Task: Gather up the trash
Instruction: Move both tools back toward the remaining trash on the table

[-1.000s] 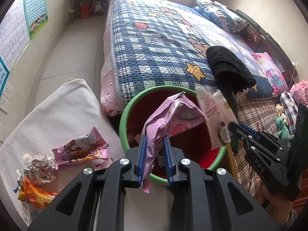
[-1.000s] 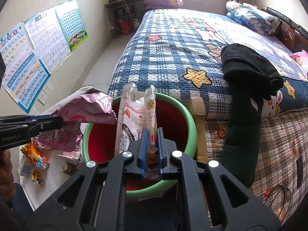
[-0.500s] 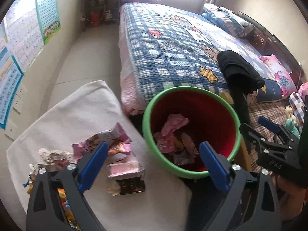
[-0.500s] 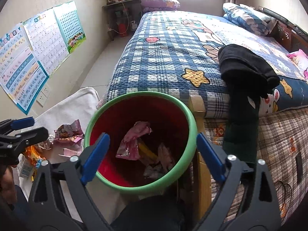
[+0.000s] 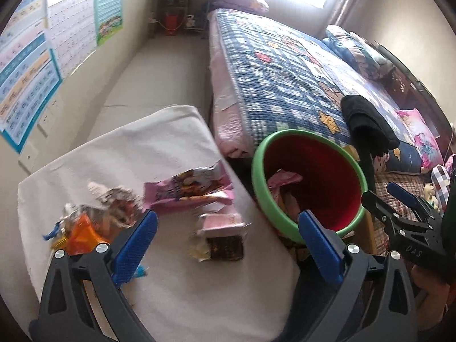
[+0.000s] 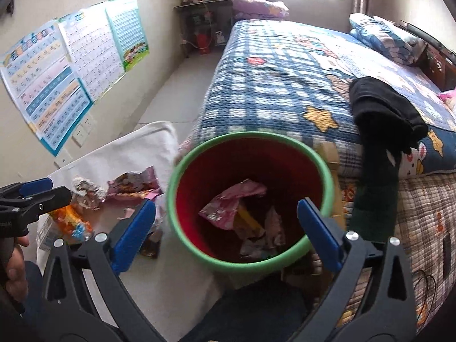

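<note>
Having just opened, left gripper (image 5: 226,238) and right gripper (image 6: 226,226) gape empty; pink crinkled wrapper (image 6: 232,203) now inside red green-rimmed plastic bin (image 6: 325,171). Remaining purple snack packet (image 5: 196,191) on white cloth-covered table (image 5: 136,148); likely next pickup.

A big bed with a blue checked blanket (image 6: 273,85) fills the room from the middle out to 2 o'clock. Black clothes (image 6: 382,108) lie on it at 3 o'clock. Bright posters (image 6: 71,65) hang on the wall at 10 o'clock.
</note>
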`<state>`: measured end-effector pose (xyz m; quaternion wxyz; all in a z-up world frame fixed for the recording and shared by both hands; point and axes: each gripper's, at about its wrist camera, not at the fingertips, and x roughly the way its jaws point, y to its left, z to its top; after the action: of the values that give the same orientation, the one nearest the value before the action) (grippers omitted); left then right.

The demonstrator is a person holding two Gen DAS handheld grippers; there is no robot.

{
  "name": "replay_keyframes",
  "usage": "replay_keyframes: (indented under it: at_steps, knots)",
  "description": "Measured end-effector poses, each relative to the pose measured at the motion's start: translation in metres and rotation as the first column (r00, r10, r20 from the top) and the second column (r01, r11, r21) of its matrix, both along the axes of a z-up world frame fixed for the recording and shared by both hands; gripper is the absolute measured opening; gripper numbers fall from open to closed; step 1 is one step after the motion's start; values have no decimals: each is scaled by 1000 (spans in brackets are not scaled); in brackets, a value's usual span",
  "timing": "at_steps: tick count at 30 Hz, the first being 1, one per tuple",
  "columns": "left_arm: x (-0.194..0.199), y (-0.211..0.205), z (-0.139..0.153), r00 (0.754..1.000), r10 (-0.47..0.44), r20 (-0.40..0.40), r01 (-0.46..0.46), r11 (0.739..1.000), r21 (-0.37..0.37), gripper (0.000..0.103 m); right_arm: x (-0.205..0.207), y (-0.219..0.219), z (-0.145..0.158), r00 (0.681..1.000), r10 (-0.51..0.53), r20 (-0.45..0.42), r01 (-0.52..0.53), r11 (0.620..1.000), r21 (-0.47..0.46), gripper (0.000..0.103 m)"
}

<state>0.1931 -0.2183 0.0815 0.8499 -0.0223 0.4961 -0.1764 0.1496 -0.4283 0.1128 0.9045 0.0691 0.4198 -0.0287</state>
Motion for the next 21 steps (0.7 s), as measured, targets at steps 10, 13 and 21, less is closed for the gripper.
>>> replay_keyframes:
  at_steps: [10, 13, 21]
  knots:
    - [-24, 62, -7, 995, 99, 8, -99, 994, 48, 95, 3, 65, -2, 990, 144, 4, -144, 990, -13, 98]
    - [-31, 86, -11, 990, 139, -4, -138, 989, 51, 95, 4, 83, -5, 983, 184, -1, -184, 983, -18, 98]
    - [-50, 147, -28, 973, 229, -23, -227, 970, 83, 95, 4, 126, -16, 963, 267, -21, -268, 962, -46, 98]
